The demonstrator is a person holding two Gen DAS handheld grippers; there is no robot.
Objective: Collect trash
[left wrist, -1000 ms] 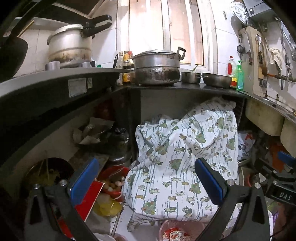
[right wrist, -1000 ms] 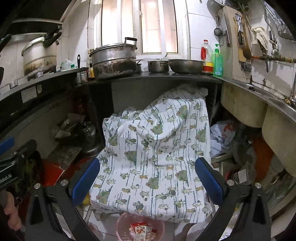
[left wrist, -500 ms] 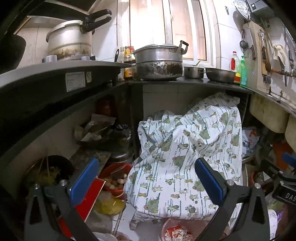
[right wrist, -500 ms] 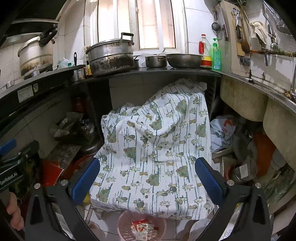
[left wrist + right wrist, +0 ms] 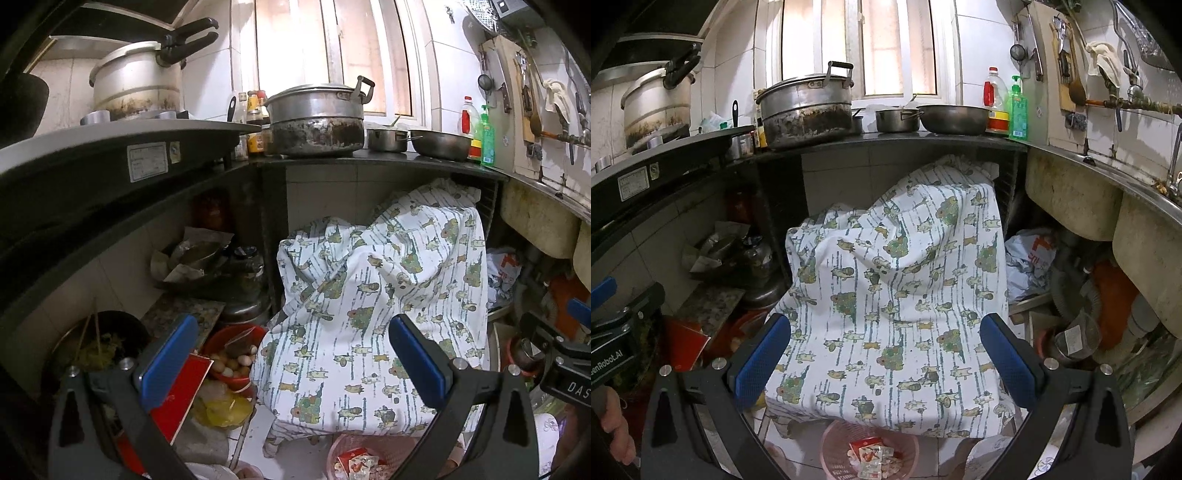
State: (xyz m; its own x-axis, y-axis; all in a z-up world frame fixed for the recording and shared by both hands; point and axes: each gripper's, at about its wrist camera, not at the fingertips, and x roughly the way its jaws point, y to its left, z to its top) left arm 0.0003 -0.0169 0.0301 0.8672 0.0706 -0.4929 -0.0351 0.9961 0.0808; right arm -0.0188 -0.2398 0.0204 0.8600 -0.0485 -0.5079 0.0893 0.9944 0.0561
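Grippers: left (image 5: 291, 363), right (image 5: 882, 363) agape, empty | left-only: egg bowl (image 5: 232, 363) | right-only: hand (image 5: 613, 424)

Daylight entered through the window (image 5: 864, 48), overexposed behind the steamer pot (image 5: 807, 107); the space under the counter (image 5: 886, 142) lay dim; fisheye edges curved and vignetted.

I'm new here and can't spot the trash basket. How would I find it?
Find the big printed cloth draped under the dark counter. On the floor at its lower edge stands a small pink mesh basket. Unlike the pots around, it holds red-and-white wrappers.
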